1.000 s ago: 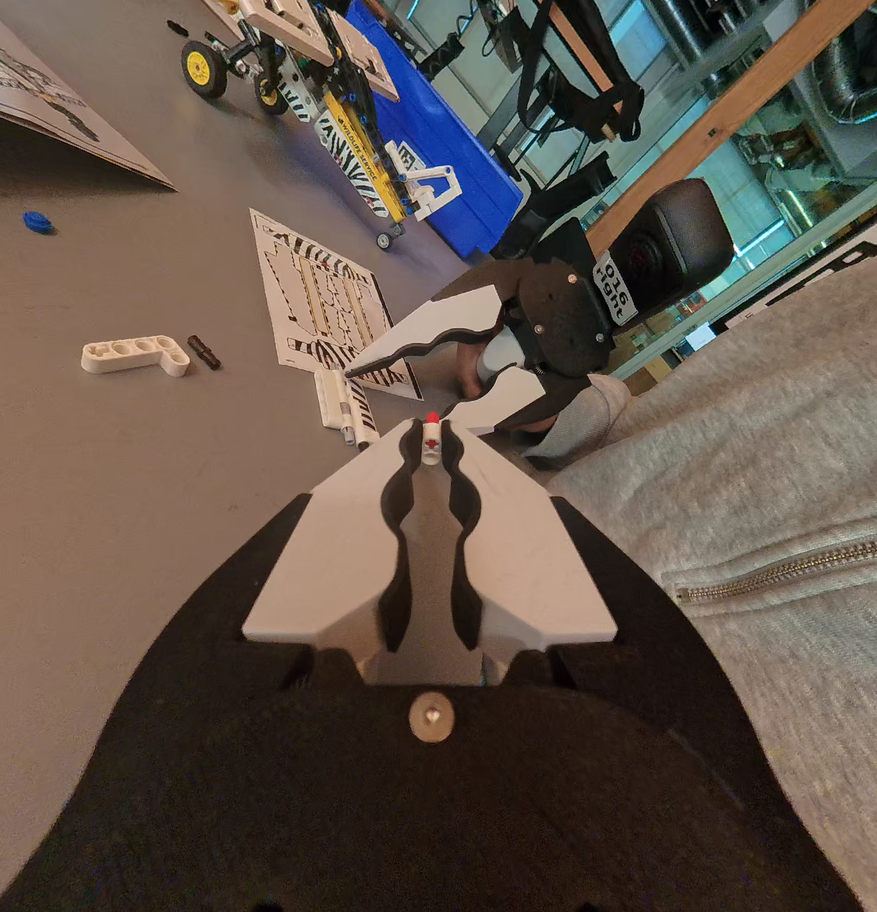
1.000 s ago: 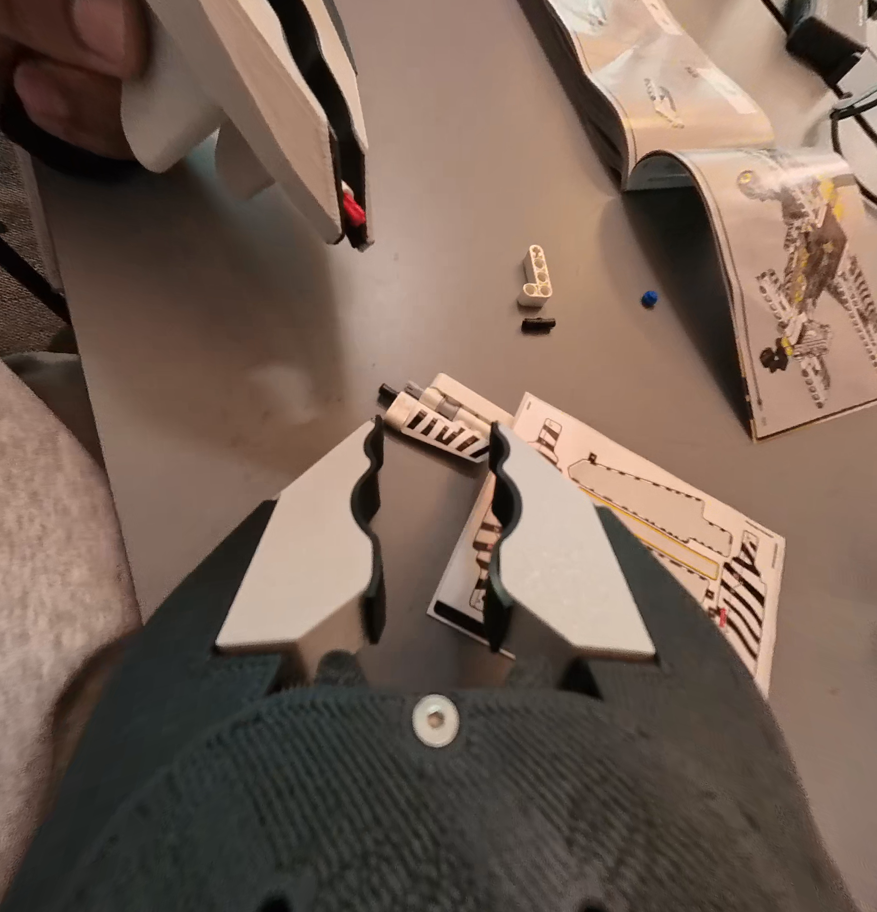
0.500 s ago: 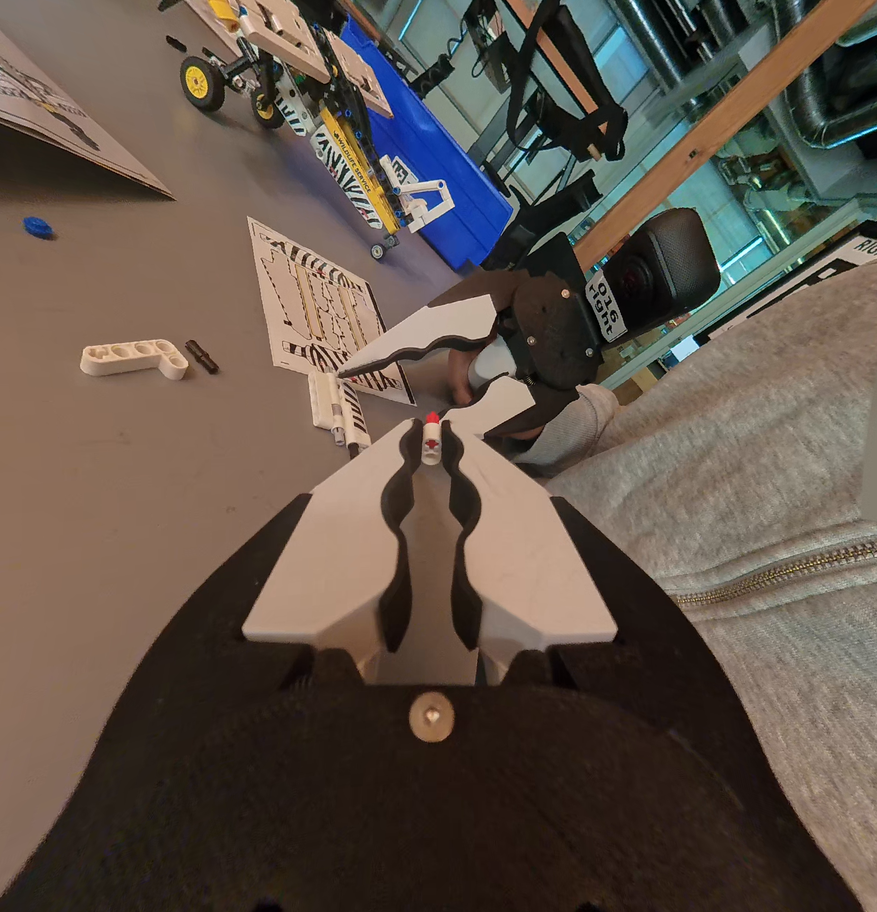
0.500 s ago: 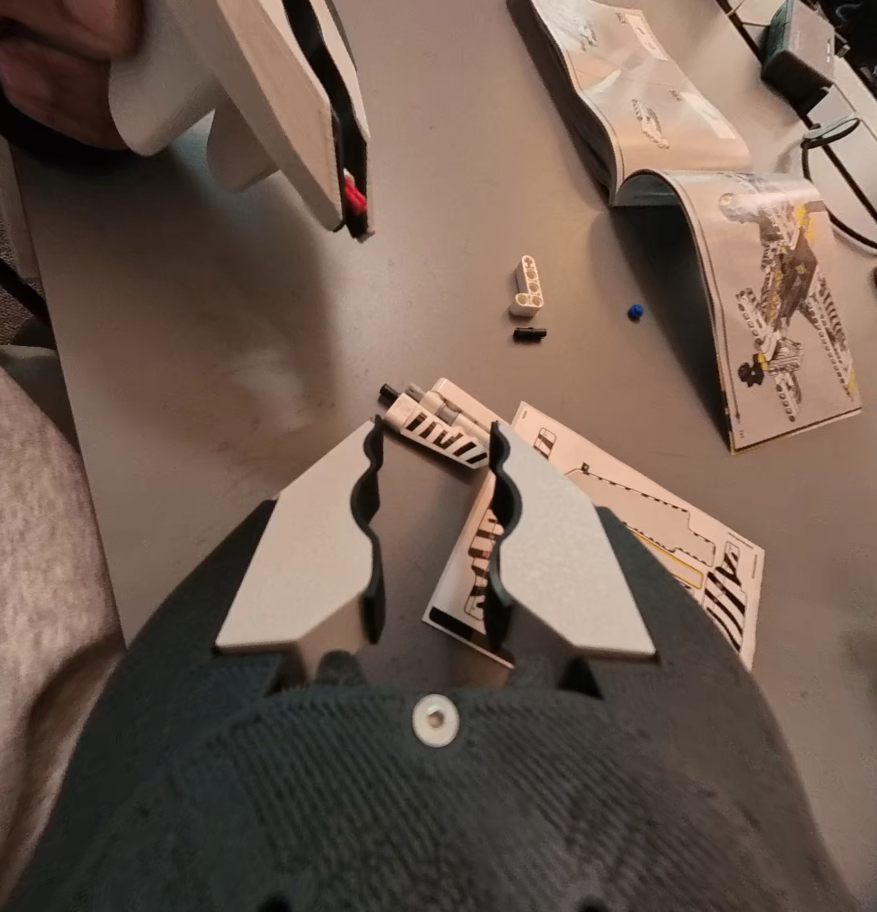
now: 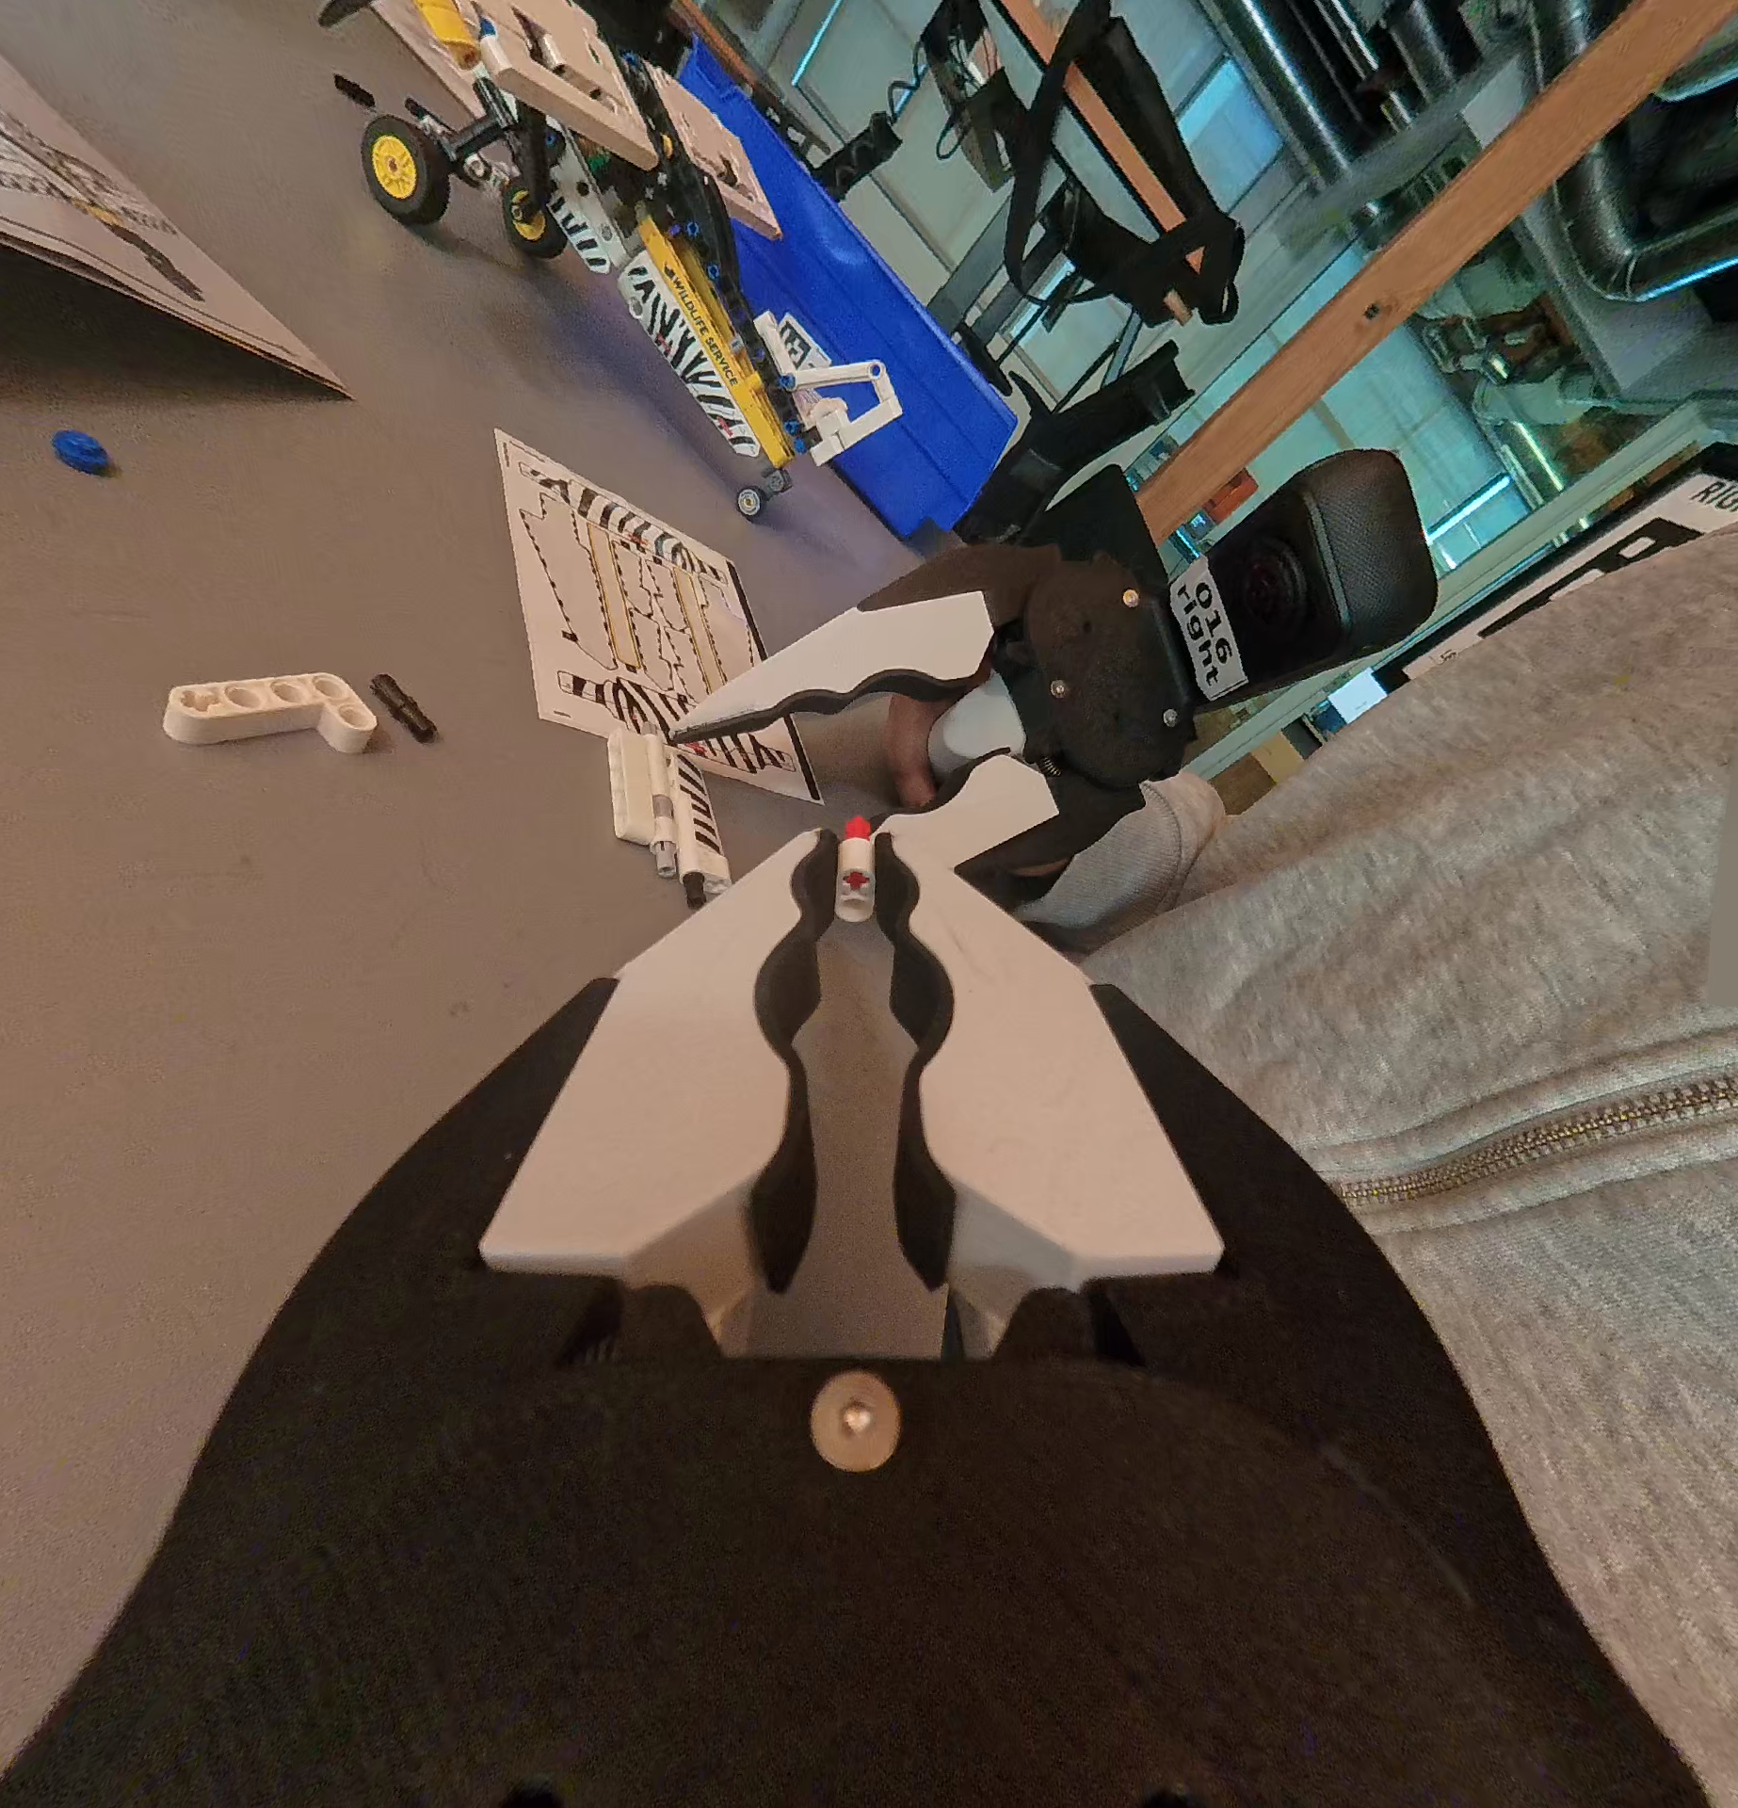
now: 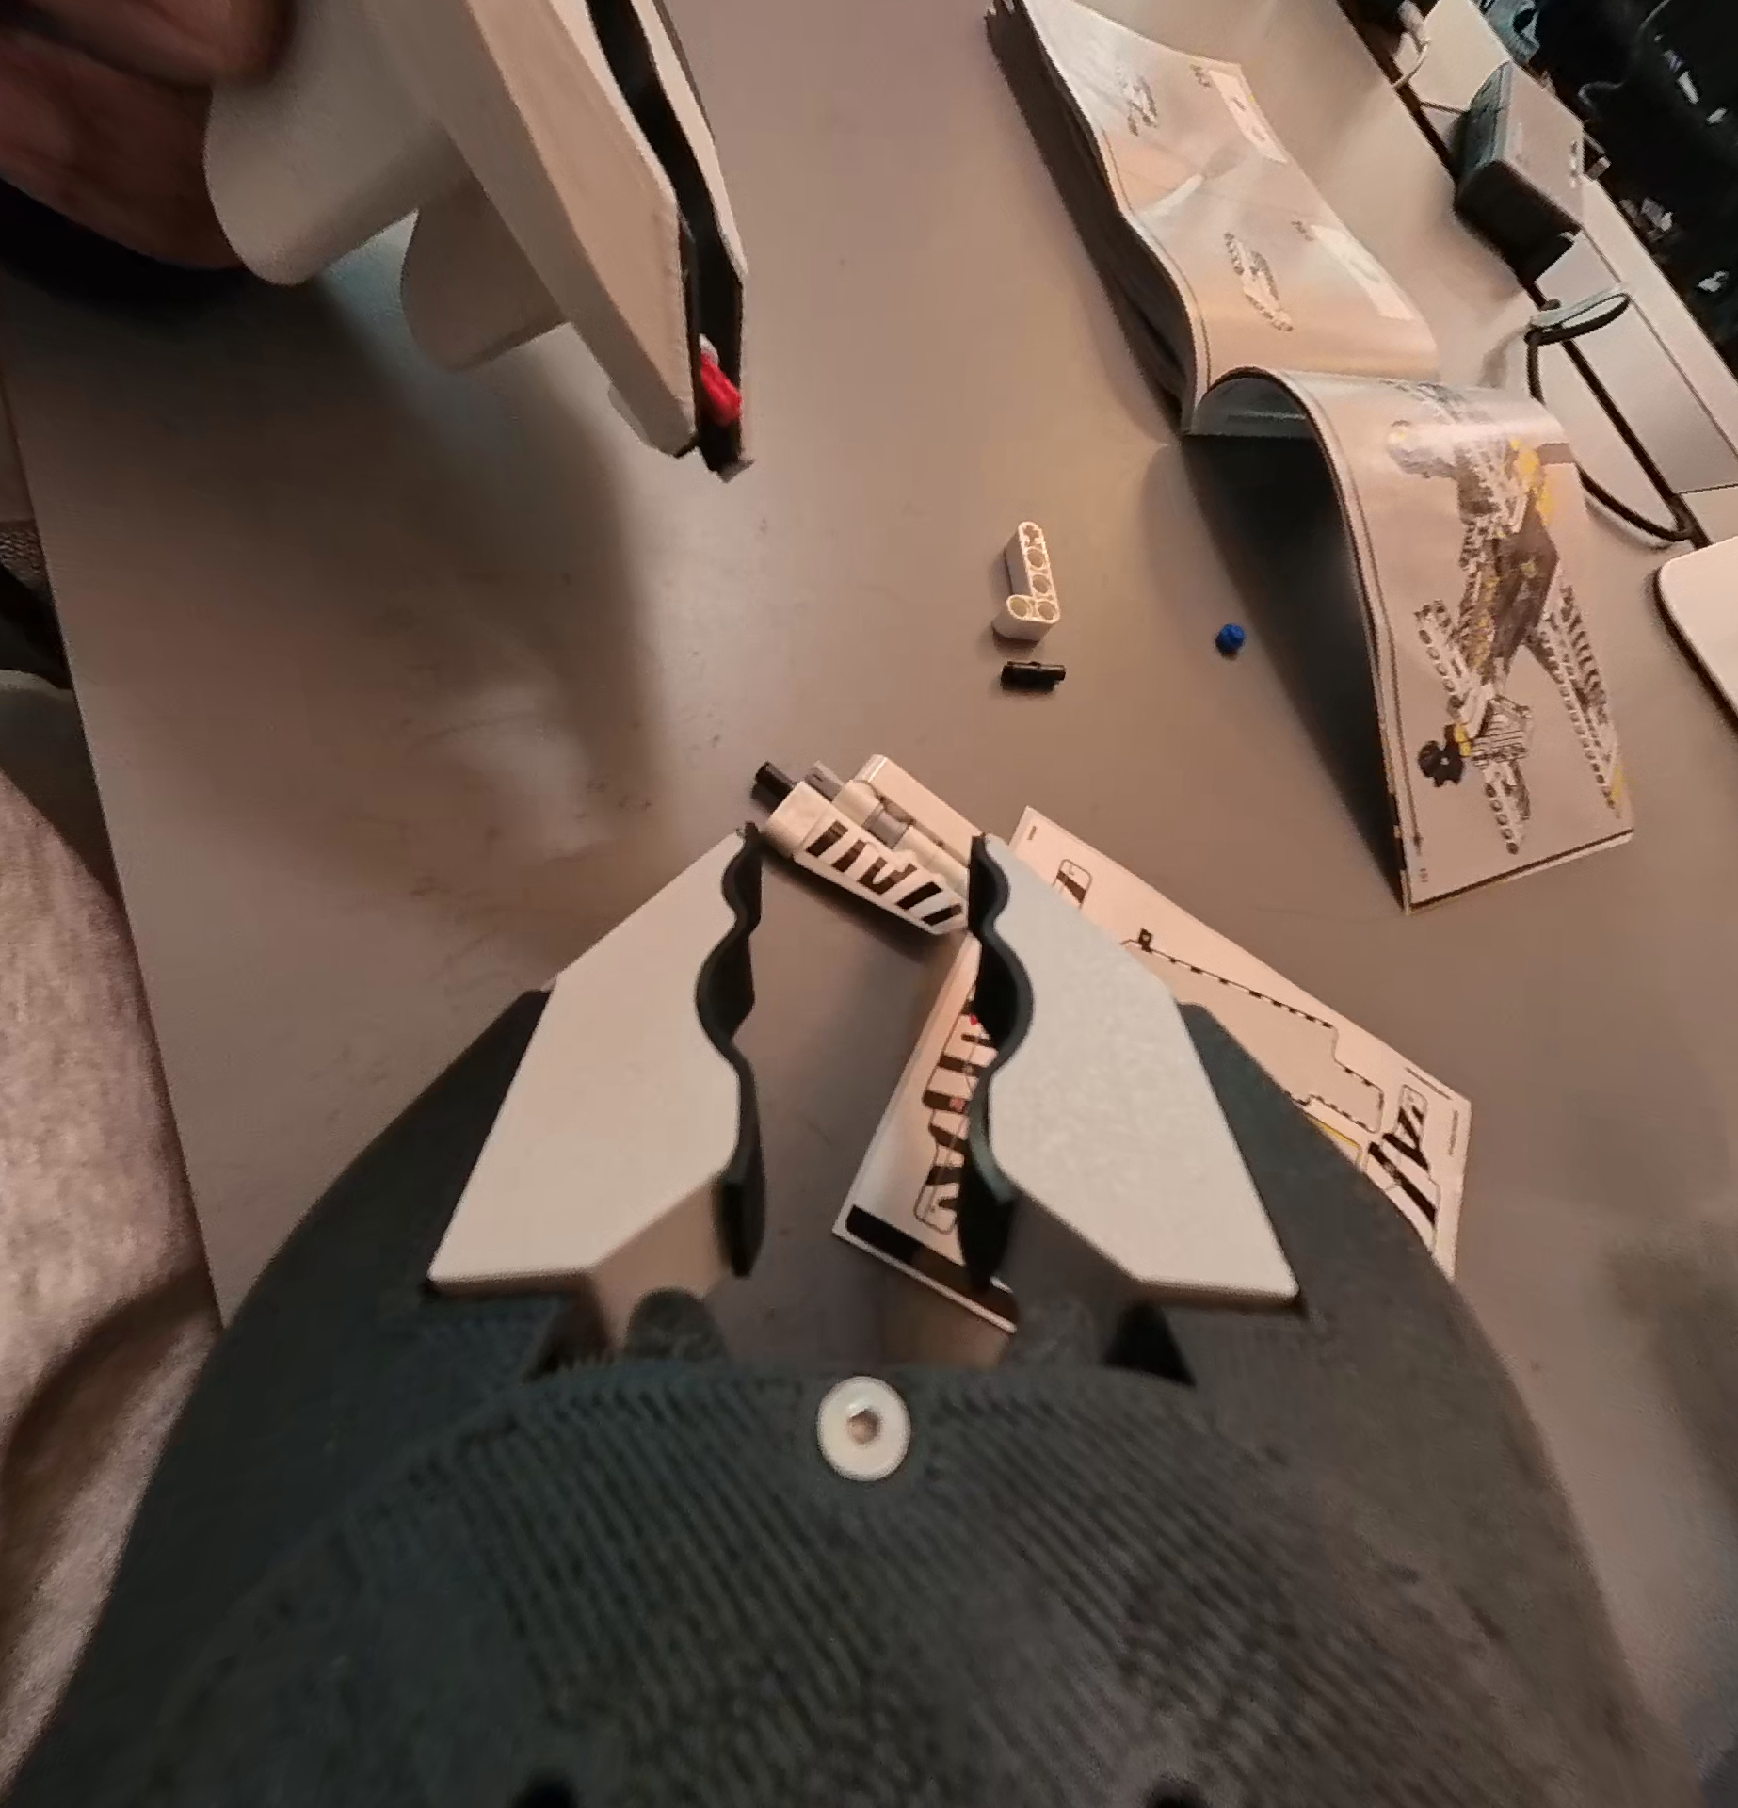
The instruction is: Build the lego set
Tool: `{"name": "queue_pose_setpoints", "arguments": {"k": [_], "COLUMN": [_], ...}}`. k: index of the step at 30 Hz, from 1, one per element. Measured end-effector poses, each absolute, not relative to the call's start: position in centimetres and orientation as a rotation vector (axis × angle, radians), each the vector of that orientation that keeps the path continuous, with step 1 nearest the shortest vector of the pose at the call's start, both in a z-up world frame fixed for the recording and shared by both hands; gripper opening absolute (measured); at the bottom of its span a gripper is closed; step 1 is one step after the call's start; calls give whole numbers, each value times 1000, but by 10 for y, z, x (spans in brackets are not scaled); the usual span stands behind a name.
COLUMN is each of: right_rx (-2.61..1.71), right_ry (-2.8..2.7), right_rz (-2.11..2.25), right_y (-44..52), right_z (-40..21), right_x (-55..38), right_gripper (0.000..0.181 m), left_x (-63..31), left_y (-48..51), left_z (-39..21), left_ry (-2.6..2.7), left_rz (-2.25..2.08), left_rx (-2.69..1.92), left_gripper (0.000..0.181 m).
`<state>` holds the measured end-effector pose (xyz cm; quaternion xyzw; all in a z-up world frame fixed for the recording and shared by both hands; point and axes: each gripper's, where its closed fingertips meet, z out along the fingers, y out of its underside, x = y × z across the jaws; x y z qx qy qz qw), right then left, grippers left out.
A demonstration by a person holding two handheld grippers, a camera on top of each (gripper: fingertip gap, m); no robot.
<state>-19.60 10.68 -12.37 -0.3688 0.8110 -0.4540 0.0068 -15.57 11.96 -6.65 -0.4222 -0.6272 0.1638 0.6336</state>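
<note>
Left gripper pinches a white-and-red connector off the table; right gripper gapes, seemingly just above the striped piece.

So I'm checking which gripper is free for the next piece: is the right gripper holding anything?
No, the right gripper stands open and empty above the striped white lego piece on the table.

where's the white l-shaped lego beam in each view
Left wrist view: the white L-shaped beam lies flat on the grey table at left of centre, left of the sticker sheet.
Right wrist view: the same beam lies upper middle, beyond the open right gripper.
Shared landmark: the small black pin lies just beside the beam's short leg in both views, apart from it.
</note>
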Motion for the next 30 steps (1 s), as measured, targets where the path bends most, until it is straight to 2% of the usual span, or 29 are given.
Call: {"name": "queue_pose_setpoints", "arguments": {"k": [30], "right_rx": [-1188], "right_ry": [2538], "right_rz": [-1462], "right_y": [110], "right_z": [-122], "right_x": [-198], "right_gripper": [39], "left_x": [-156], "left_y": [119], "left_z": [-66], "left_ry": [-1434], "left_rz": [373], "left_rx": [-959], "left_gripper": [4]}}
